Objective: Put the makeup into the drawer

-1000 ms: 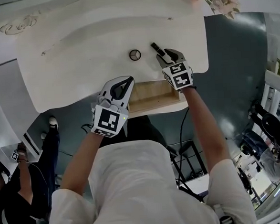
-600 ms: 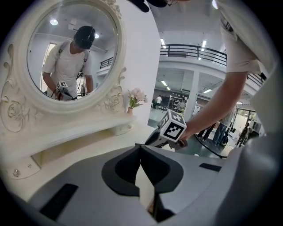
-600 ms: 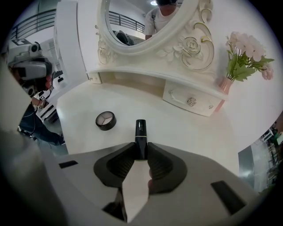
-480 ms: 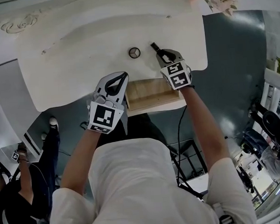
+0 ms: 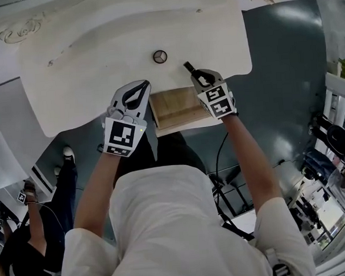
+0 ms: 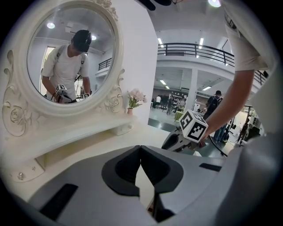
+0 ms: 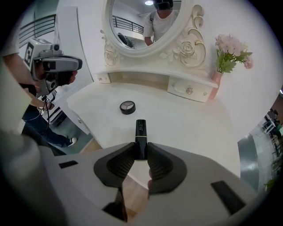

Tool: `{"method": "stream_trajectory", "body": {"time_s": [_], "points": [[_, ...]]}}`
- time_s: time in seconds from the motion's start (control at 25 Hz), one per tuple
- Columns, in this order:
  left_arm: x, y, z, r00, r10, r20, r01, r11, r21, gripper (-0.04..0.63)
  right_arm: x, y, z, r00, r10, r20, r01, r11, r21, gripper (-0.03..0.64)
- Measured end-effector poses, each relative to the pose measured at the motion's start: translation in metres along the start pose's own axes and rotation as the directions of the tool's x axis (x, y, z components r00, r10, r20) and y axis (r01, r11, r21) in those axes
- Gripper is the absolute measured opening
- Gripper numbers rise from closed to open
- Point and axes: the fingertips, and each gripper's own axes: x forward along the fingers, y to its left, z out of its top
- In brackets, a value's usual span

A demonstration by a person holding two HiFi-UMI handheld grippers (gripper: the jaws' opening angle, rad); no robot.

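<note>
The right gripper has drawn back from the tabletop toward the person, bringing the black tube with it, and its jaws have narrowed from a wider gape onto the tube.

Nearest the person, the open wooden drawer juts from the front of the dressing table, with a gripper at each side. The left gripper sits at its left corner, jaws pressed together on nothing. The right gripper is over the drawer's right end and clamps the tube's near end. The tube's long axis runs along the gripper's own line, its free end pointing away toward the mirror, so the drawer lies beneath and behind the fingers. I judge the right hand need only lower and let go.

The right gripper view shows the tube pinched between the pads and drawer wood under the jaws, which the head view hides. Farther off, a round compact waits on the table.
</note>
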Motion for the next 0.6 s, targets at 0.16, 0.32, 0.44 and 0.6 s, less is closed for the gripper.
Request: {"method": "stream_trajectory", "body": {"time_s": [0.16, 0.32, 0.44, 0.6], "points": [[0.000, -0.004, -0.001, 1.000, -0.010, -0.003, 0.010, 1.000, 0.012, 0.015, -0.011, 0.020, -0.019, 1.000, 0.019, 0.002, -0.020, 0.999, 0.035, 0.104], [0.002, -0.011, 0.000, 1.000, -0.022, -0.007, 0.023, 1.000, 0.018, 0.015, -0.024, 0.039, -0.031, 0.999, 0.040, 0.014, -0.041, 0.998, 0.042, 0.104], [0.003, -0.019, -0.001, 0.999, -0.034, -0.007, 0.034, 0.999, 0.020, 0.015, -0.031, 0.053, -0.044, 0.998, 0.056, 0.017, -0.057, 0.998, 0.033, 0.104], [0.007, -0.023, -0.007, 0.999, -0.047, -0.015, 0.047, 0.999, 0.021, 0.015, -0.030, 0.069, -0.063, 0.997, 0.083, 0.008, -0.083, 0.996, 0.037, 0.104]]}}
